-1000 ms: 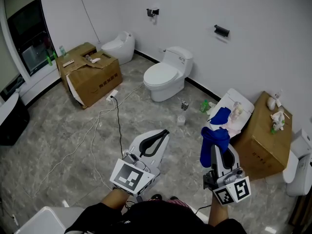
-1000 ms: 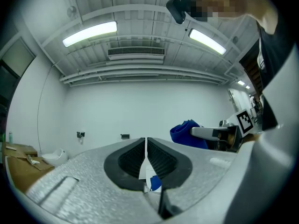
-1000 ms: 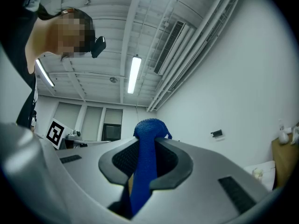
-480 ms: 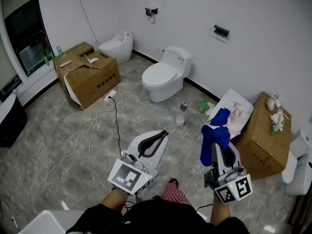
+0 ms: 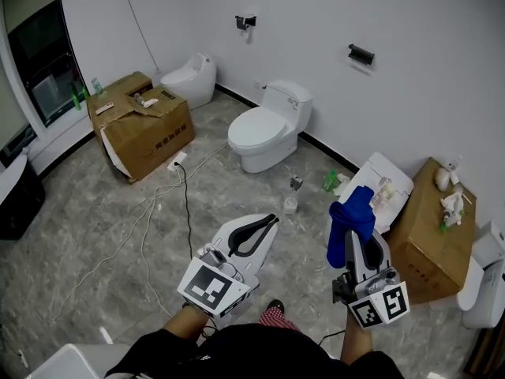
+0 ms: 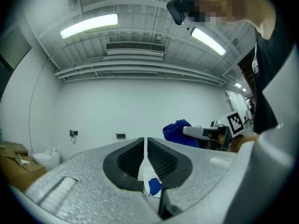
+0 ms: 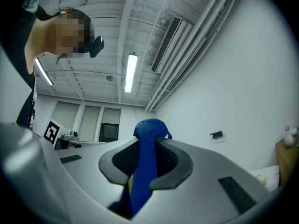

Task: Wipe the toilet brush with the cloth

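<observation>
Since the earlier frames the person has stepped forward. Both grippers ride ahead with them, and the clutter by the toilet sits closer to the bottom of the head view. No change in either grip.

Toilet [image 5: 264,129] stands straight ahead against the back wall. Cardboard box [image 5: 146,125] is to its left, second box [image 5: 430,239] at the right with a white panel [image 5: 392,174] leaning on it.

Left gripper [image 5: 268,221]: jaws together, nothing between them in its own view [image 6: 145,143]. Free to take the brush.

Right gripper [image 5: 357,242]: clamped on the blue cloth [image 5: 347,227]. The cloth bunches above the jaws and hangs through them in the right gripper view [image 7: 145,171].

Toilet brush: not positively identified. A small dark item [image 5: 297,182] stands on the floor just right of the toilet base, near a white cup [image 5: 289,204] and a green bottle [image 5: 331,181]. That's my best candidate, but it's too small to confirm.

Read: approach phase, wiping not yet started. Cloth is ready, brush isn't in hand. Next step likely needs the left gripper to open and drop low to floor level. Risk is the cable [image 5: 188,204] trailing across the floor near the walking path.
</observation>
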`<state>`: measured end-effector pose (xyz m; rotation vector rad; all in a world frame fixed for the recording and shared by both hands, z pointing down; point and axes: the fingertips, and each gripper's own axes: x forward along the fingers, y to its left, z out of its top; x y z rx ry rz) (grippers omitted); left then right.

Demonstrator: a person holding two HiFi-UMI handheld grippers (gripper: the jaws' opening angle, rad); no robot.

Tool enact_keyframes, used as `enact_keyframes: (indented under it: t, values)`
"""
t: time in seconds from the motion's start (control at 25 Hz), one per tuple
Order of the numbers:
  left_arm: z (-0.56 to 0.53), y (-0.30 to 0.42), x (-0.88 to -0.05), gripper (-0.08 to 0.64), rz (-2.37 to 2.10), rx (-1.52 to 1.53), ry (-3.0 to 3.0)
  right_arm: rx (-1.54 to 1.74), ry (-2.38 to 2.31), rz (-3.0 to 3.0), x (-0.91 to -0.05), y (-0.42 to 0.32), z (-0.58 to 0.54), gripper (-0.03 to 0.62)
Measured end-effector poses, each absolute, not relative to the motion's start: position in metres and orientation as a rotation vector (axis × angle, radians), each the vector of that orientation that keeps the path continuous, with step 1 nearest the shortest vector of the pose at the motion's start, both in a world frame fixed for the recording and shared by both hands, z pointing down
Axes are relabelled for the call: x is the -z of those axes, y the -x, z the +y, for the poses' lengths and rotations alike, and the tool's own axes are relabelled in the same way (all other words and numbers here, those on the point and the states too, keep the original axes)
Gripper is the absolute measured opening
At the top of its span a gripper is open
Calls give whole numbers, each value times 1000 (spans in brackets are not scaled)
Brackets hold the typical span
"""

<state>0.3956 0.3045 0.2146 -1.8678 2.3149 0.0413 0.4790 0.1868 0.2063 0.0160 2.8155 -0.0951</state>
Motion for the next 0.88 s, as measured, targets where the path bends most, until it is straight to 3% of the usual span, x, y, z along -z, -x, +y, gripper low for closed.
enact_keyframes:
  t: [0.88]
  values:
    - [179, -346, -221, 38, 2329, 13, 1876, 149, -51, 2804, -220, -422, 65, 64]
